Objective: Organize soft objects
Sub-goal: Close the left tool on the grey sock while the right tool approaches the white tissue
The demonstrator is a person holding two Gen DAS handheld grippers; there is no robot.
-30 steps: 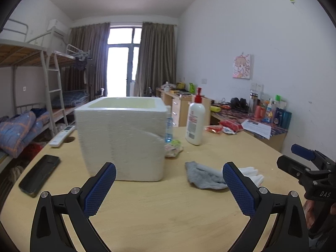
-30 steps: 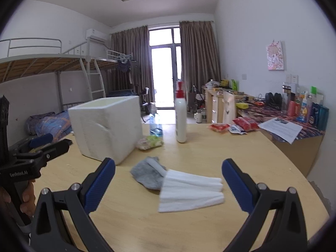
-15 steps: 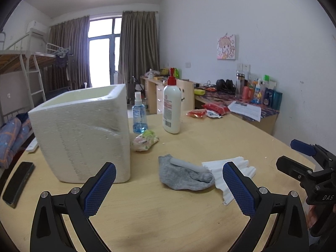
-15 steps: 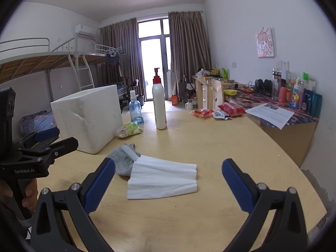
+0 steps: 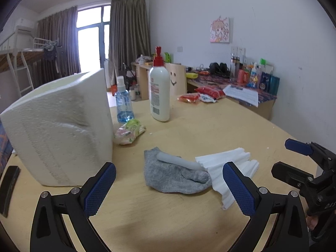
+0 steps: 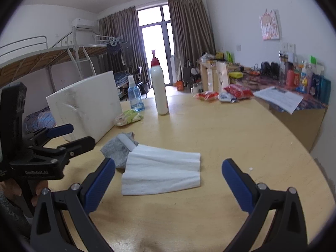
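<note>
Towel (image 5: 229, 163) edge behind left tongs (image 5: 168, 189)

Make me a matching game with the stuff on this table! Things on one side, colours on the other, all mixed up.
Things:
1. sock
2. folded cloth
3. spray bottle
4. pump on the lotion bottle

Colours:
A. red
B. grey
C. see-through blue
D. white

Pairs: 1-B, 2-D, 3-C, 4-A

The sock lies touching the folded cloth on the wooden table, and the spray bottle stands beside the big foam box.
</note>
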